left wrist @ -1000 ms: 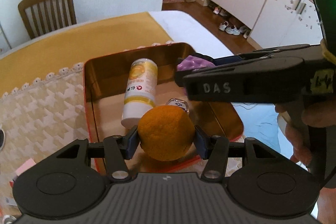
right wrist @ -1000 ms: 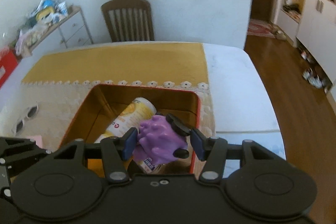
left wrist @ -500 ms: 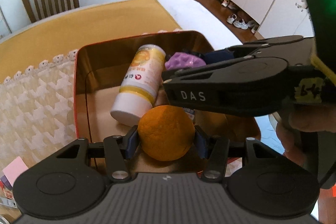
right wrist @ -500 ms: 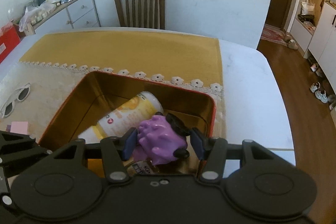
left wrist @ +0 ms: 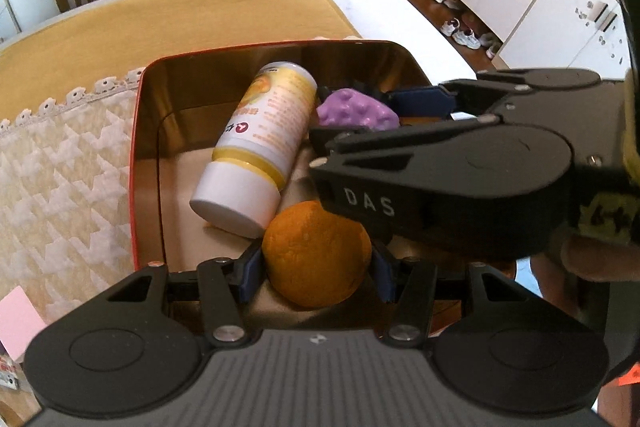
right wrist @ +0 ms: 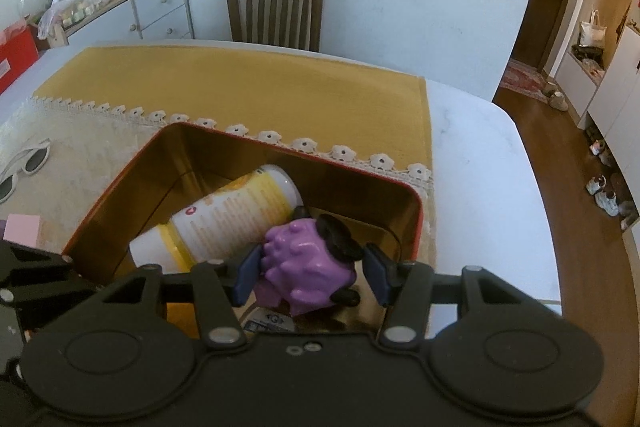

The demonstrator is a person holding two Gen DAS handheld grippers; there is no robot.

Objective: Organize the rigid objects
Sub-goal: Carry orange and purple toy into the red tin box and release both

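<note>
**Two grippers, two catches, one tin**

Here's the orange, clamped between the blue pads of the left gripper and hanging just inside the near edge of the red tin, low over its gold floor. Right beside it, on its far-left side, lies the yellow-and-white bottle, down on its side, white cap end towards us, almost touching the fruit.

Over on the right, the right gripper has its jaws squeezed on the purple knobbly toy, black bits poking out on its right side. From the left wrist camera that toy shows past the bottle's far end, deep inside the tin near the right wall, and the right gripper's black body crosses over the orange's right shoulder. A fingertip shows under that body at the right edge.

Outward now: the tin sits on a cream lace-edged cloth over a mustard runner. White sunglasses lie left of the tin, a pink note nearer us. A wooden chair stands at the table's far side
</note>
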